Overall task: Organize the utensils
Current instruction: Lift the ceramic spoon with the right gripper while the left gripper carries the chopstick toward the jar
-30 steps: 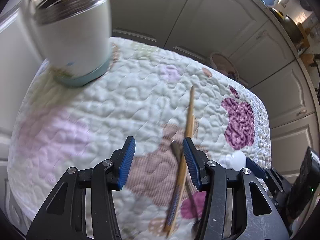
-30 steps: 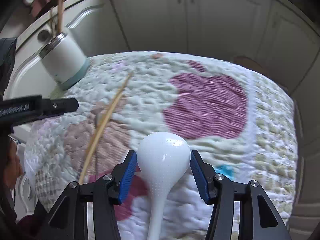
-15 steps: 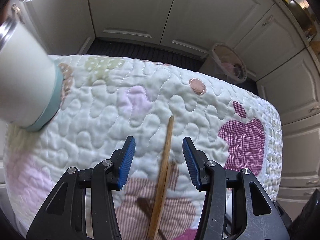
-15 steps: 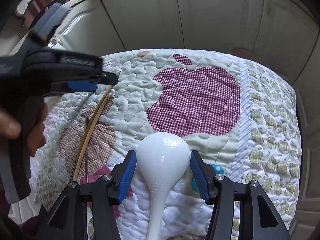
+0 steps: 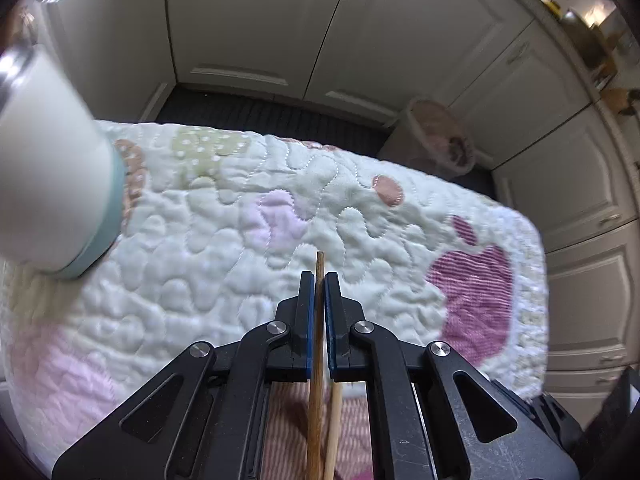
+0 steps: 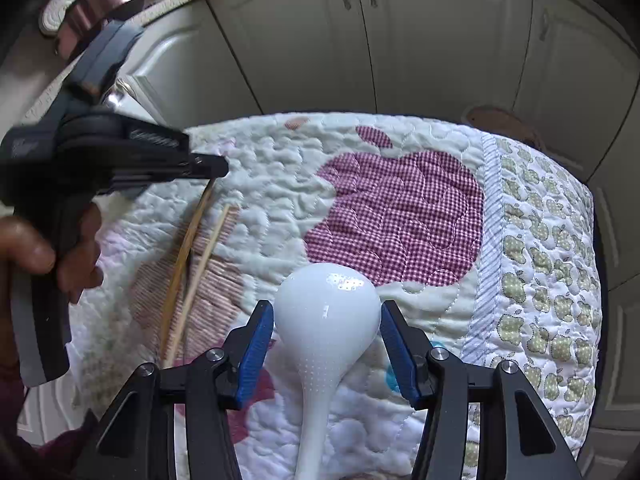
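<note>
In the left wrist view, the left hand-held gripper (image 5: 319,280) is clamped on a darker wooden chopstick (image 5: 317,380) whose tip pokes out just past its blue pads, while a paler chopstick (image 5: 334,428) lies beside it on the quilted cloth (image 5: 208,248) and a white utensil holder (image 5: 52,184) stands at the far left. In the right wrist view, the right hand-held gripper (image 6: 327,328) has its jaws spread around the bowl of a white ceramic spoon (image 6: 327,312), the pads against its sides, gripping it above the cloth near the checked apple patch (image 6: 400,208).
</note>
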The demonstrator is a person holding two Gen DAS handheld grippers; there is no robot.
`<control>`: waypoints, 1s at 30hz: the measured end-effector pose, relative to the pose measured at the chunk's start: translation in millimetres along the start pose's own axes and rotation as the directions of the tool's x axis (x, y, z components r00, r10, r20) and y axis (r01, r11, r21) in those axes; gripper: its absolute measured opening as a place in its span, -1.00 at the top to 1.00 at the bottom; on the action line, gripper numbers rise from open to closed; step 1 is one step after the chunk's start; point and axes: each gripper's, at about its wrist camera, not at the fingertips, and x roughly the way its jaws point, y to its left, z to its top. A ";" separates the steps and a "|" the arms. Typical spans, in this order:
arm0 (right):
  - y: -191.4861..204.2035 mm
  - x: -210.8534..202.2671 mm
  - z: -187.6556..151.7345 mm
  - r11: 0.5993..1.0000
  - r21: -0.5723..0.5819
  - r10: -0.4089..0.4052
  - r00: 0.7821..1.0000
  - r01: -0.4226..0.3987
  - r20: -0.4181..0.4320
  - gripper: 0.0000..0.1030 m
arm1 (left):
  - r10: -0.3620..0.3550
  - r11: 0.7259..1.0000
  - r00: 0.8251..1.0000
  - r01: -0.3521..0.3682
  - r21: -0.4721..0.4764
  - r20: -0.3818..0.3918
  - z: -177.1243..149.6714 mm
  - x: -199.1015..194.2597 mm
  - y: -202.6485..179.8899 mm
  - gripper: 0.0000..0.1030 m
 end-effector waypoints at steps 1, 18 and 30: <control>0.1 -3.6 1.1 1.000 0.005 0.015 1.000 -0.015 0.007 -0.03 | -0.019 1.000 1.000 0.019 0.003 0.013 -2.2 -10.6 2.5 0.93; 52.6 -72.1 23.0 0.986 -0.022 0.169 0.974 -0.168 0.151 -0.03 | -0.135 0.990 0.968 0.123 0.072 0.213 -40.1 -163.1 18.6 0.93; 93.3 -86.5 45.4 0.978 -0.105 0.195 0.963 -0.178 0.186 -0.03 | -0.138 0.990 0.941 0.121 0.072 0.309 -38.6 -235.4 42.8 0.93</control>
